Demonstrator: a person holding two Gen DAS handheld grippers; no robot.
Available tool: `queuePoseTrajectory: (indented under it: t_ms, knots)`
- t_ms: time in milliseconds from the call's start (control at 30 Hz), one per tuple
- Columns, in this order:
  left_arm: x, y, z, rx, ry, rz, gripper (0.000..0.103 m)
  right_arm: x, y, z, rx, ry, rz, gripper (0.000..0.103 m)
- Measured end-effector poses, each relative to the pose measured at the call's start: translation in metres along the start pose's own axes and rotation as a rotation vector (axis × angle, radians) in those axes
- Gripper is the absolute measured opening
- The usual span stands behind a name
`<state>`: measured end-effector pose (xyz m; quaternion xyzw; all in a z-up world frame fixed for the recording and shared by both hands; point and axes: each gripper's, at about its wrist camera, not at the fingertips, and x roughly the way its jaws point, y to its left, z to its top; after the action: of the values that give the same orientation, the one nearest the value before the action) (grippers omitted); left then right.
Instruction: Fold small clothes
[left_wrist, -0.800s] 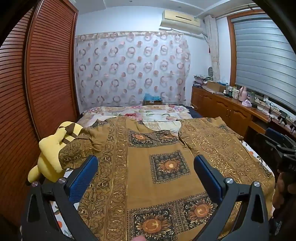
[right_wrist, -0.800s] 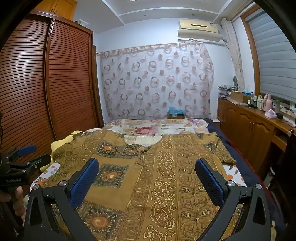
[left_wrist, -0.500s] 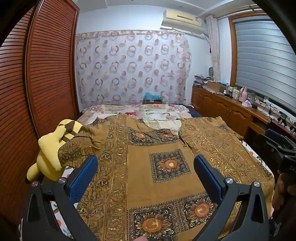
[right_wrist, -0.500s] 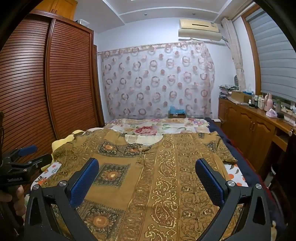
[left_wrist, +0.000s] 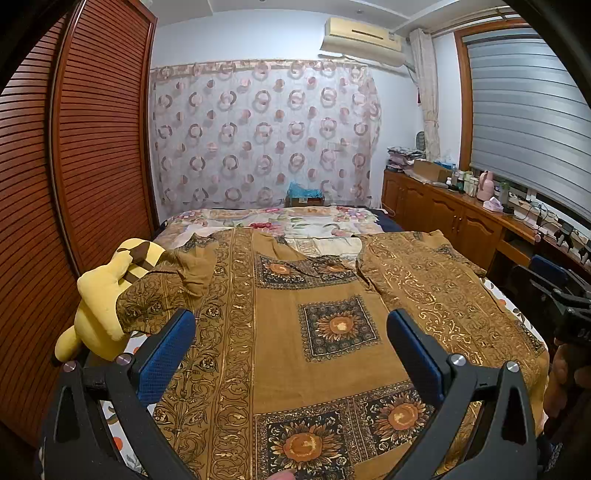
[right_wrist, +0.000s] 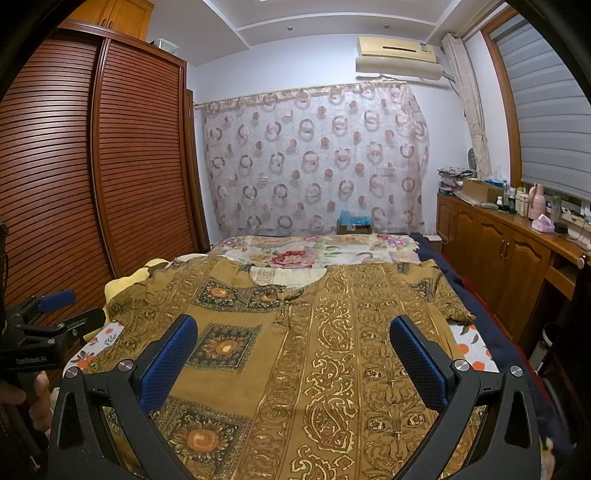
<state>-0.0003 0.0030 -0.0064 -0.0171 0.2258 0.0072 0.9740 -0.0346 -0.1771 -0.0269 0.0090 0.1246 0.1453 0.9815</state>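
A brown and gold patterned shirt (left_wrist: 317, 306) lies spread flat on the bed, collar toward the far end, sleeves out to both sides; it also shows in the right wrist view (right_wrist: 332, 332). My left gripper (left_wrist: 291, 328) is open and empty, held above the shirt's lower left part. My right gripper (right_wrist: 293, 332) is open and empty, held above the shirt's lower right part. The left sleeve (left_wrist: 166, 291) lies partly on a yellow plush toy. Each gripper shows at the edge of the other's view.
A yellow plush toy (left_wrist: 107, 299) sits at the bed's left edge by the wooden louvred wardrobe (left_wrist: 74, 177). A floral quilt (left_wrist: 288, 221) lies at the far end. A wooden cabinet (right_wrist: 509, 254) with bottles runs along the right wall.
Both grippers stay open; the views have shifted only slightly, and the shirt has not moved.
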Motion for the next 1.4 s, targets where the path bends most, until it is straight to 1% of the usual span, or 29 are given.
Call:
queuePoseTrajectory:
  t_ms: [1400]
  knots:
    - [-0.0024,-0.0027,-0.0004,0.007,-0.011,0.003,0.103,0.0005,0.0026,0.0015,-0.001,0.009,-0.002,0.103]
